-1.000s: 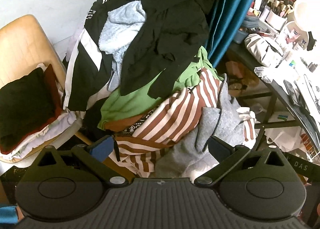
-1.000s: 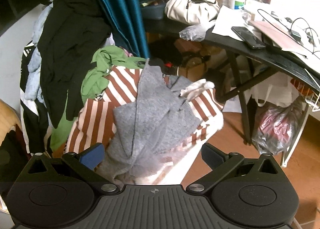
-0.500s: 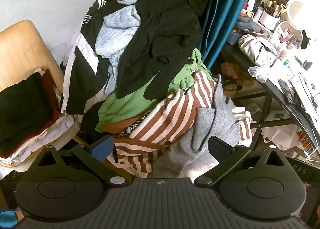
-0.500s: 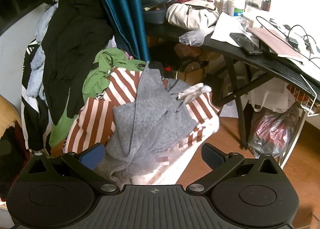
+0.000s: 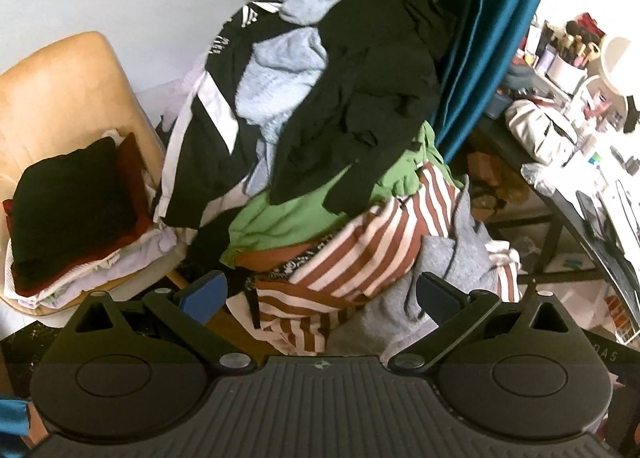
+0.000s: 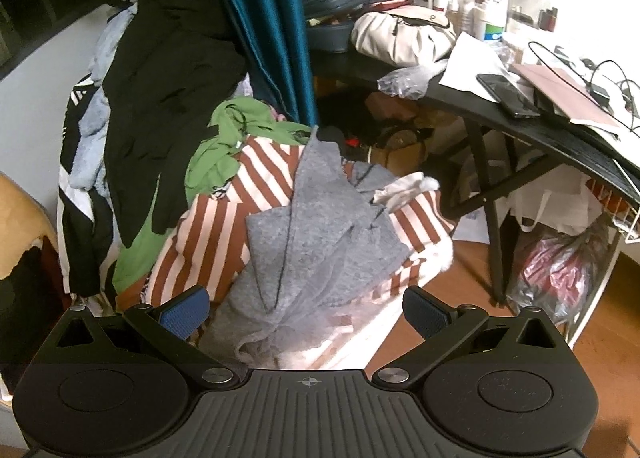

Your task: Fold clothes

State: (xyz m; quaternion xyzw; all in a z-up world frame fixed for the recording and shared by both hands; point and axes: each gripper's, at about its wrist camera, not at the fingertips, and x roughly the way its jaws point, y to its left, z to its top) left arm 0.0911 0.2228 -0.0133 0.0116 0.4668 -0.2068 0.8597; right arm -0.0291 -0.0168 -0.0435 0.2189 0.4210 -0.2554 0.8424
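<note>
A tall heap of unfolded clothes fills both views. A grey knit garment (image 6: 320,226) lies on top at the front, over a brown-and-white striped one (image 6: 216,234). Behind them are a green garment (image 5: 288,214), a black one (image 5: 360,106), a pale blue one (image 5: 284,66) and a black-and-white jacket (image 5: 204,130). My left gripper (image 5: 320,294) is open and empty, just short of the striped garment (image 5: 360,254) and the grey one (image 5: 460,258). My right gripper (image 6: 306,308) is open and empty, its fingers either side of the grey garment's lower end.
A tan chair (image 5: 60,98) at the left holds a stack of folded clothes (image 5: 72,210). A teal curtain (image 6: 256,26) hangs behind the heap. A cluttered black desk (image 6: 520,114) stands at the right, with bags (image 6: 560,270) under it on the wooden floor.
Both grippers have drawn back and risen a little, so the heap looks slightly farther and lower in each view. Both stay open. The clothes have not moved.
</note>
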